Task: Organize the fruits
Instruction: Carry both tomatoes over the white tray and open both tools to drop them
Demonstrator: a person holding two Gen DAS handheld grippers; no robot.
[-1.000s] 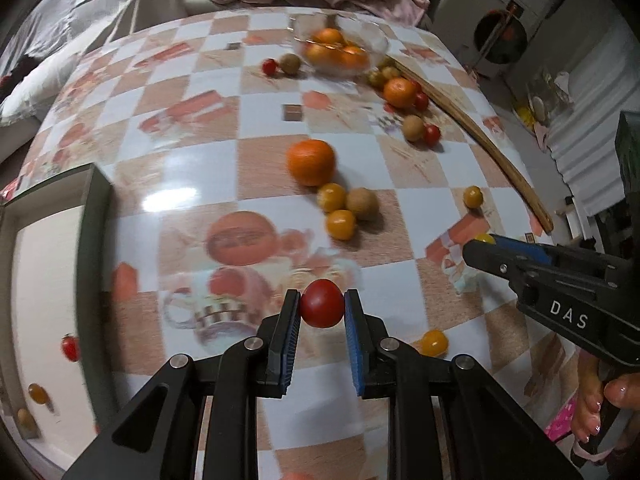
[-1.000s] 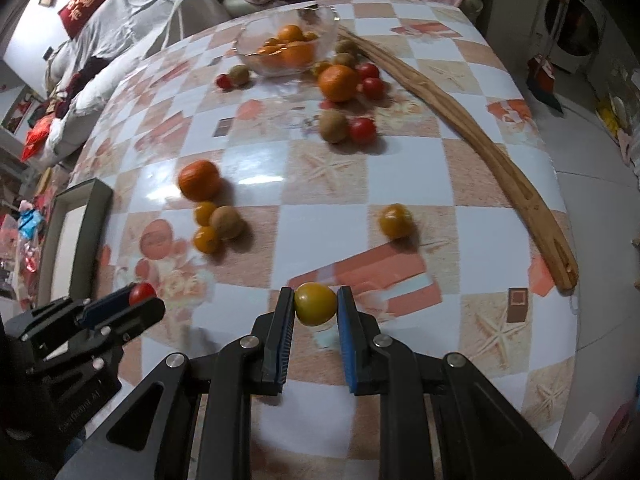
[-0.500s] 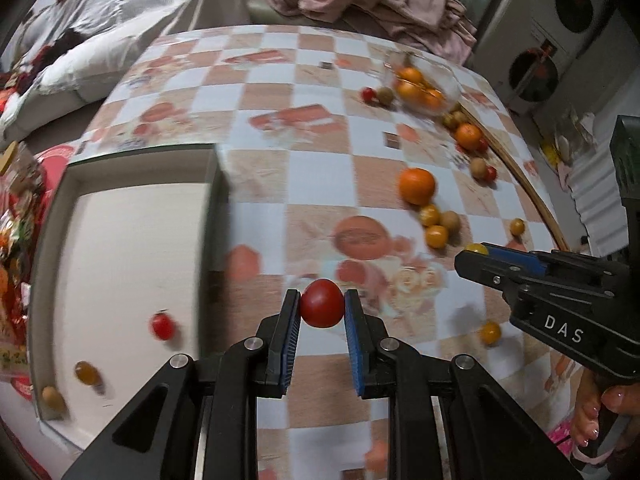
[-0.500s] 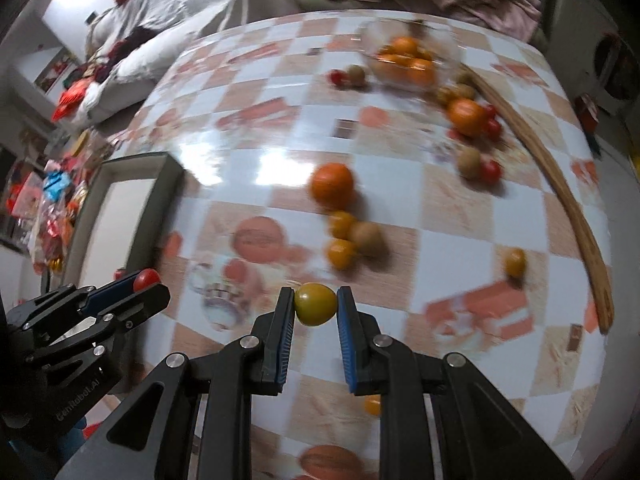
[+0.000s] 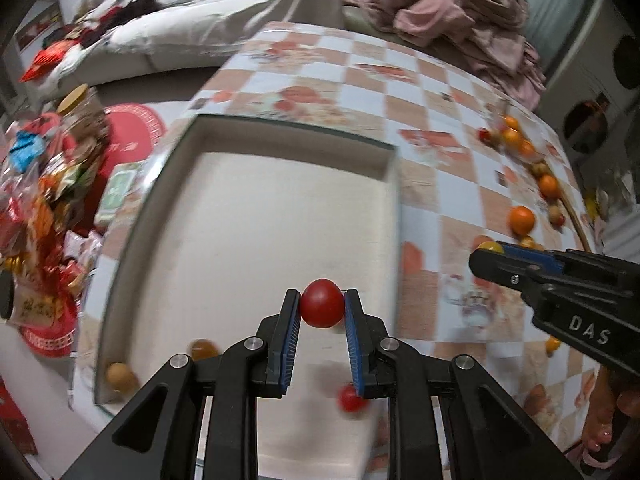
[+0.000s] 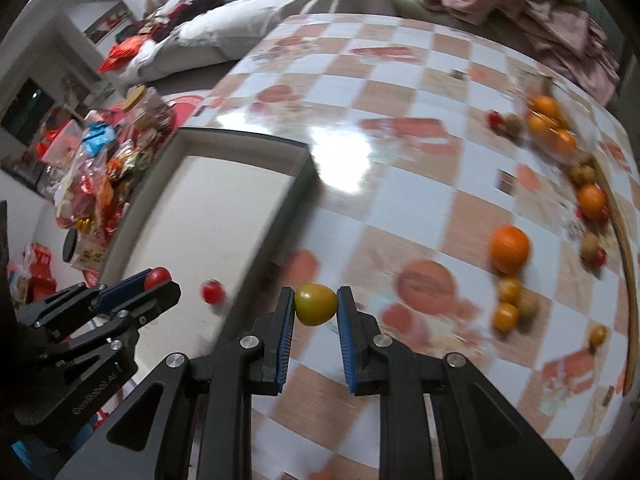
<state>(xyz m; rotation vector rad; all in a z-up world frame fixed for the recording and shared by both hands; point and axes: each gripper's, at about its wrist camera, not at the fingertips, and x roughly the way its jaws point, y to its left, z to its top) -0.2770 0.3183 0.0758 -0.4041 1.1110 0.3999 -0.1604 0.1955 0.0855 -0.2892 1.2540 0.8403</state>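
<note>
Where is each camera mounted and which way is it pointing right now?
Left wrist: on the left gripper, facing the tray over its red tomato; own fingers show.
Right wrist: on the right gripper, facing the checkered table past its yellow tomato.
Shared: tray, table, and each view catches the other gripper.

A blurred red fruit sits partly behind the left hand-held gripper.
</note>
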